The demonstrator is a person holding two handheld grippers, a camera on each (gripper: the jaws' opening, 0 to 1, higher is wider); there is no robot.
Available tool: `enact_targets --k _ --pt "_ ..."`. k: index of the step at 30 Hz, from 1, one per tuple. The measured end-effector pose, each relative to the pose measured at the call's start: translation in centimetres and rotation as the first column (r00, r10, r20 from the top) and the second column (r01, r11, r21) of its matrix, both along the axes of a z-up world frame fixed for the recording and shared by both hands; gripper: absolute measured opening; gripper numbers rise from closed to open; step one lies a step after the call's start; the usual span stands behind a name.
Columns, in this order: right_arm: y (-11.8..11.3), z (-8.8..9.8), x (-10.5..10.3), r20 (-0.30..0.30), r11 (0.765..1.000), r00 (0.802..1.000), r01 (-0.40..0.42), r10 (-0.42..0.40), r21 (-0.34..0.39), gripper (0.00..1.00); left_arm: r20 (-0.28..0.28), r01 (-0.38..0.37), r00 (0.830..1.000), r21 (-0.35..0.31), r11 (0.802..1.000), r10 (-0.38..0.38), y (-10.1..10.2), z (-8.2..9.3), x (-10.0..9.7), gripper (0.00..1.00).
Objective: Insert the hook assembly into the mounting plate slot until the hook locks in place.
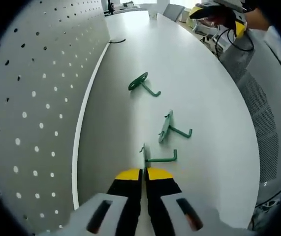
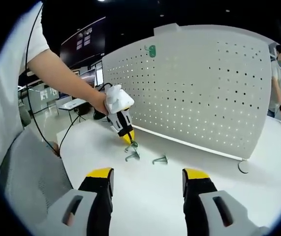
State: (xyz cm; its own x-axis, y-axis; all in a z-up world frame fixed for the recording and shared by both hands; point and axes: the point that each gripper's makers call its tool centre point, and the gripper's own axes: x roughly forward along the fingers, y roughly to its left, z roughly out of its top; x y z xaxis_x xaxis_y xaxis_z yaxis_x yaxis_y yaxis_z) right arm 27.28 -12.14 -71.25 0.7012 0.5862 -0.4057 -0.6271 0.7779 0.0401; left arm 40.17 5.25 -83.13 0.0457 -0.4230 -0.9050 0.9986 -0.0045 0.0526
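Observation:
My left gripper point(image 1: 143, 173) is low over the white table point(image 1: 199, 88), shut on the flat plate of a green hook point(image 1: 155, 157) whose arm sticks out to the right. Two more green hooks lie further along the table, one close point(image 1: 170, 127) and one beyond it point(image 1: 141, 83). The white pegboard point(image 1: 37, 98) stands along the left. In the right gripper view, a hand holds the left gripper point(image 2: 129, 140) down on the hook point(image 2: 132, 145) in front of the pegboard point(image 2: 204, 88). My right gripper point(image 2: 147, 177) hovers open, well short of the hooks, with nothing between its jaws.
A green hook point(image 2: 151, 50) hangs high on the pegboard. Two loose hooks point(image 2: 133, 156) point(image 2: 160, 160) lie by its base. A black cable point(image 1: 116, 41) runs at the board's far end. A person point(image 2: 280, 73) stands at the far right. Grey chair mesh point(image 1: 258, 108) borders the table.

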Motion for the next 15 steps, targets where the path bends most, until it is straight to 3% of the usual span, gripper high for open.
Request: enact_targets --k 4,5,8,10,15 --pt "0.0 -0.1 0.0 -0.007 1.0 1.0 -0.001 0.001 -0.002 0.55 -0.004 -0.024 1.0 -0.013 1.0 0.024 0.0 0.1 0.1 0.02" --pt "0.0 -0.1 0.0 -0.007 1.0 1.0 -0.001 0.001 -0.001 0.56 -0.029 -0.053 0.998 -0.063 0.997 0.051 -0.5 0.4 0.0 0.02" --pt "0.0 -0.1 0.0 -0.007 1.0 1.0 -0.001 0.001 0.002 0.56 0.003 -0.059 0.998 -0.071 0.996 0.059 -0.2 0.9 0.7 0.02" --pt "0.0 0.0 0.0 -0.008 1.0 1.0 0.002 -0.002 0.007 0.56 -0.007 -0.086 0.996 -0.119 0.989 0.086 -0.6 1.6 0.8 0.02" --pt "-0.1 0.1 0.0 0.0 1.0 1.0 0.003 -0.003 0.01 0.55 -0.01 -0.103 0.995 -0.136 0.985 0.102 -0.6 2.1 0.6 0.02"
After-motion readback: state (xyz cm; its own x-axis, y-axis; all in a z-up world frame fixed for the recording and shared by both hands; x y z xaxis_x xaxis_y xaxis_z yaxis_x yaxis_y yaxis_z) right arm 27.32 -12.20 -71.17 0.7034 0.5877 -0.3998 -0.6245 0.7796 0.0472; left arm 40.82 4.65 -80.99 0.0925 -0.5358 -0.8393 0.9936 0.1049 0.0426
